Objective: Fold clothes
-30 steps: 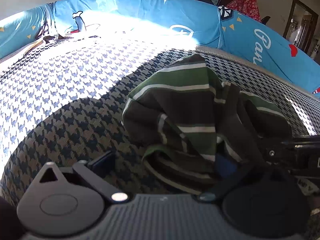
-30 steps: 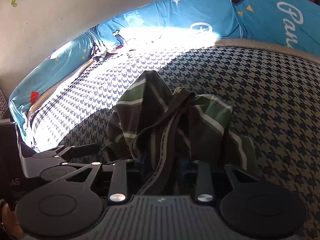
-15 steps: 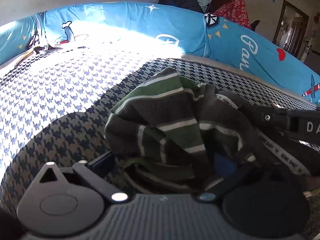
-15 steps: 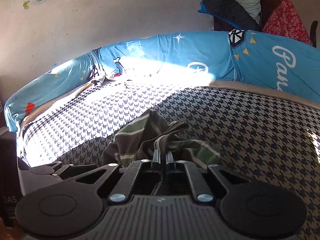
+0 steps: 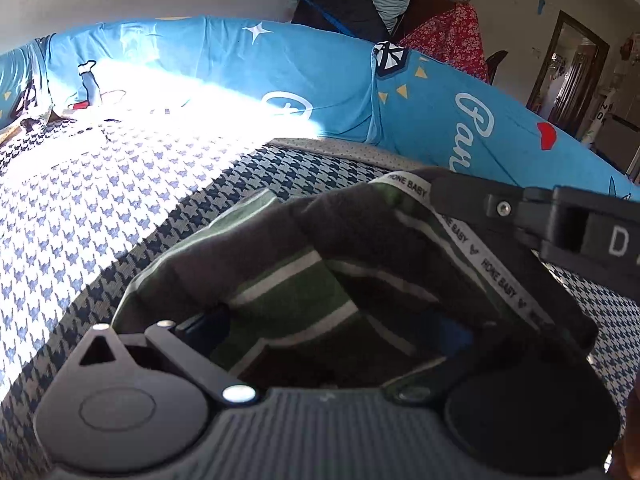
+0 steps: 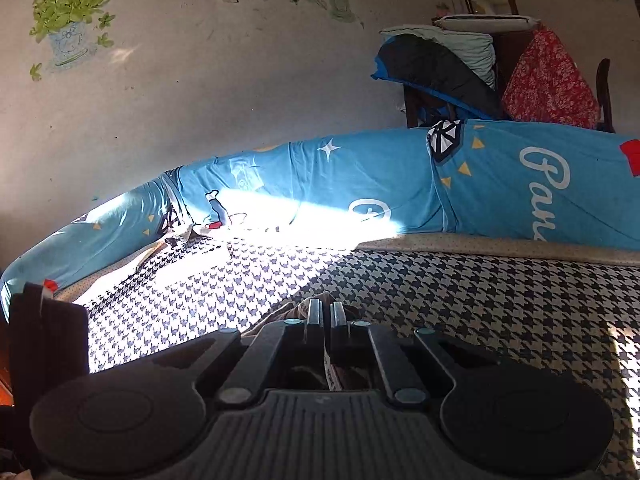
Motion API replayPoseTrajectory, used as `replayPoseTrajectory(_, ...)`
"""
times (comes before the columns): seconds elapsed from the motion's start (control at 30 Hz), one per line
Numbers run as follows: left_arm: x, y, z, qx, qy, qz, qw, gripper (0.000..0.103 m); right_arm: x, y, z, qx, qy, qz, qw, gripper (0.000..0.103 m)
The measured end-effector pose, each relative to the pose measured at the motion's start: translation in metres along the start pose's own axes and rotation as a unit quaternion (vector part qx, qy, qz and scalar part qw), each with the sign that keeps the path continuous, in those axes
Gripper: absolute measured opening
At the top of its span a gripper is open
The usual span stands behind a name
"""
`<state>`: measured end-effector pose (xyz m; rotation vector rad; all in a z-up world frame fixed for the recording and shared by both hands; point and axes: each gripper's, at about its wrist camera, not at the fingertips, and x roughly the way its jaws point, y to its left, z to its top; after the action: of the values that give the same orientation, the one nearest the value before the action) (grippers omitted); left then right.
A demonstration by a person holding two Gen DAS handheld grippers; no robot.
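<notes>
On the houndstooth bed cover [image 5: 100,216], your left gripper [image 5: 332,332] spread wide under the bunched green-striped garment [image 5: 304,288], your right gripper [image 6: 325,312] clamped on its printed edge band [image 5: 472,248], blue bumper [image 6: 360,184] behind.

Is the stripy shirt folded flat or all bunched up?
Bunched up. The striped garment hangs in loose, crumpled folds, its taped edge pinched in the right gripper, above the houndstooth bed.

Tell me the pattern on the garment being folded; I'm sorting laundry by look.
The garment has dark brown and green bands with thin white stripes, clearest in the left wrist view.
</notes>
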<state>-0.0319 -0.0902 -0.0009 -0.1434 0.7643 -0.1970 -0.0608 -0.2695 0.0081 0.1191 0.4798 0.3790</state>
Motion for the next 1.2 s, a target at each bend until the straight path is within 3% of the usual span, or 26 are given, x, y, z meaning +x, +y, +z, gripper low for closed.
replayPoseTrajectory(0.23, 0.016, -0.013, 0.016, 0.03, -0.002, 0.003, 0.9996, 0.103, 0.007, -0.015, 0.014, 0.021, -0.015, 0.001, 1.0, 0.005)
replayPoseTrajectory(0.43, 0.028, -0.015, 0.041, -0.011, -0.025, -0.017, 0.9995, 0.103, 0.014, -0.023, 0.033, 0.036, -0.043, 0.01, 0.998, 0.005)
replayPoseTrajectory(0.93, 0.094, -0.037, 0.108, -0.045, -0.08, -0.023, 0.9955, 0.103, 0.054, -0.044, 0.083, 0.044, -0.108, -0.011, 0.993, 0.005)
replayPoseTrajectory(1.03, 0.129, -0.034, 0.12, -0.042, -0.034, -0.015, 0.9984, 0.103, 0.061, -0.051, 0.084, 0.056, -0.115, -0.064, 0.99, 0.014)
replayPoseTrajectory(1.07, 0.138, -0.03, 0.12, -0.047, -0.014, -0.009, 0.9987, 0.103, 0.063, -0.054, 0.084, 0.059, -0.112, -0.082, 0.989, 0.026)
replayPoseTrajectory(1.1, 0.146, -0.024, 0.12, -0.057, 0.001, -0.008, 0.9983, 0.103, 0.064, -0.058, 0.082, 0.062, -0.106, -0.096, 0.988, 0.031)
replayPoseTrajectory(1.2, 0.152, -0.005, 0.118, -0.088, 0.014, -0.028, 0.9956, 0.103, 0.065, -0.076, 0.076, 0.078, -0.081, -0.122, 0.986, 0.031)
